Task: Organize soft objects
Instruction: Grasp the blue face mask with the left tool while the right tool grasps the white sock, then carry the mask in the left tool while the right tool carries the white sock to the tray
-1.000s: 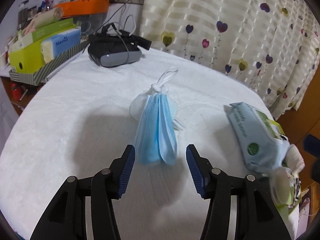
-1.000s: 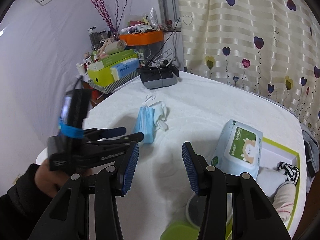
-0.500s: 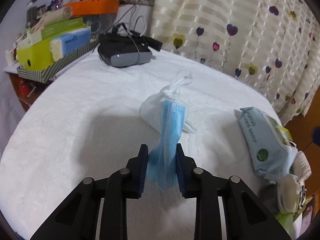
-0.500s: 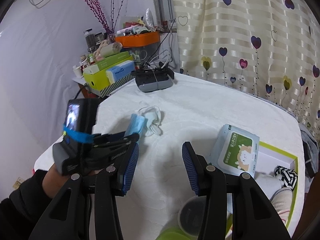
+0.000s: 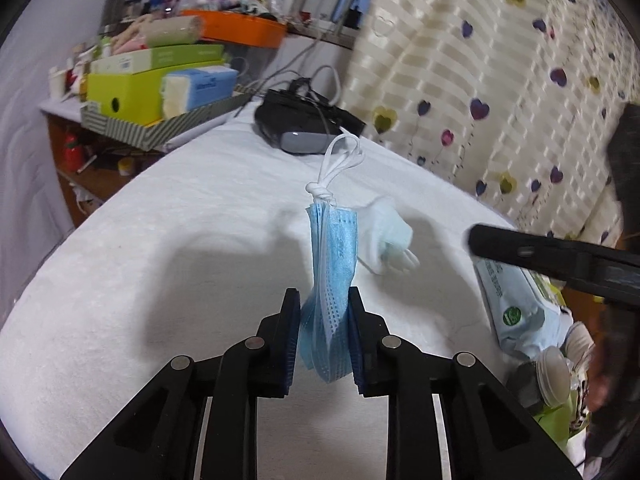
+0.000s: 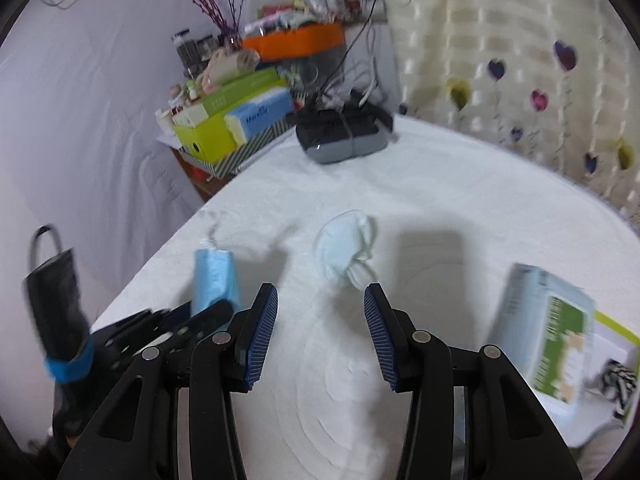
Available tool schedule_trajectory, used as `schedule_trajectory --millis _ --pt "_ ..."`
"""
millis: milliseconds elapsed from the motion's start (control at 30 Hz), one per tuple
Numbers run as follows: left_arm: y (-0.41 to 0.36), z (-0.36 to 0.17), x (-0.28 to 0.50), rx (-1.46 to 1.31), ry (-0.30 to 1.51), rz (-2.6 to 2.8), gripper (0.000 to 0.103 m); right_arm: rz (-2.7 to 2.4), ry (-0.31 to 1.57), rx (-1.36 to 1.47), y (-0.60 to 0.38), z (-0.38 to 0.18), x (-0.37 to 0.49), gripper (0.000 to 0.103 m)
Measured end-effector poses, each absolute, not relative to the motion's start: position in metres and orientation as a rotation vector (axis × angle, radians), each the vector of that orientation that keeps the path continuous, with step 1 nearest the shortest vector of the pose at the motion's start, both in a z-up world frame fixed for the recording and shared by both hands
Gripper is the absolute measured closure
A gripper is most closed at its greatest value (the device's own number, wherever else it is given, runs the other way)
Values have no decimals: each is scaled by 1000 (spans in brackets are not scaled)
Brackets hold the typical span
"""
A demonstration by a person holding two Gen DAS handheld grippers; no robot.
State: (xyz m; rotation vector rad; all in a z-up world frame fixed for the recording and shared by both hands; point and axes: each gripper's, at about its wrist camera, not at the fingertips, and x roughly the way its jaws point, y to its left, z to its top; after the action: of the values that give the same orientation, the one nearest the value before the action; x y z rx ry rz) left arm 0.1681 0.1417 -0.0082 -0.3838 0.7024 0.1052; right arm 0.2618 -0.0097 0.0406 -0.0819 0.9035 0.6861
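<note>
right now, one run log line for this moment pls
left gripper: shut on blue masks | right gripper: open, nothing held | white mask: on table | wipes pack: on table

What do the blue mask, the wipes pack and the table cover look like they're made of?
Blue mask: thin non-woven fabric, matte and pleated, with white elastic loops knotted at one end. Wipes pack: soft plastic film, slightly glossy and creased, with a printed label. Table cover: white cloth, probably plush or embossed, since a faint raised pattern shows.
</note>
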Motion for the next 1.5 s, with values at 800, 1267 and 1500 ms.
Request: schedule_trajectory --millis 800,1267,1500 --pt "162 -32 177 -466 723 104 82 592 1017 -115 46 -17 340 70" --pt "138 0 152 -418 685 66 82 691 876 -41 -4 44 265 75" --pt "97 24 118 -379 648 14 82 721 792 7 -46 67 206 75"
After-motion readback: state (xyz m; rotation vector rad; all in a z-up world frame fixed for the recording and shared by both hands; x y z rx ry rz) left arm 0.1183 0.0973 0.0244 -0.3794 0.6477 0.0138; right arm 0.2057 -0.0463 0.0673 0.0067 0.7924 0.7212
